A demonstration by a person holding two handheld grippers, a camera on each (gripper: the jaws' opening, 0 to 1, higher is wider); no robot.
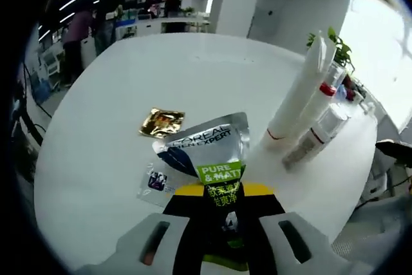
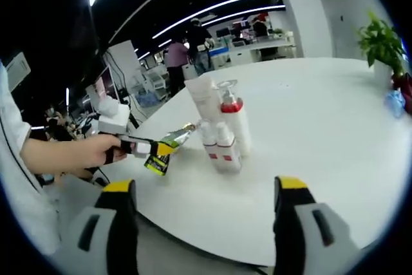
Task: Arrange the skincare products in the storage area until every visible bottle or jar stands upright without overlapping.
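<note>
My left gripper [image 1: 222, 192] is shut on a silver and green L'Oreal tube [image 1: 209, 143], which it holds above the white table [image 1: 129, 82] with the crimped end pointing away. In the right gripper view the same left gripper [image 2: 143, 148], held by a person's hand, carries the tube [image 2: 168, 141] just left of the upright group. That group holds a tall white tube [image 2: 202, 98], a pump bottle with a red collar [image 2: 234, 117] and two small white bottles [image 2: 219, 145]. My right gripper [image 2: 205, 188] is open and holds nothing, short of the group.
A gold sachet [image 1: 162, 122] and a small clear sachet [image 1: 156, 181] lie flat on the table near the held tube. A green plant [image 2: 380, 43] stands at the table's far right edge. People and desks are in the background.
</note>
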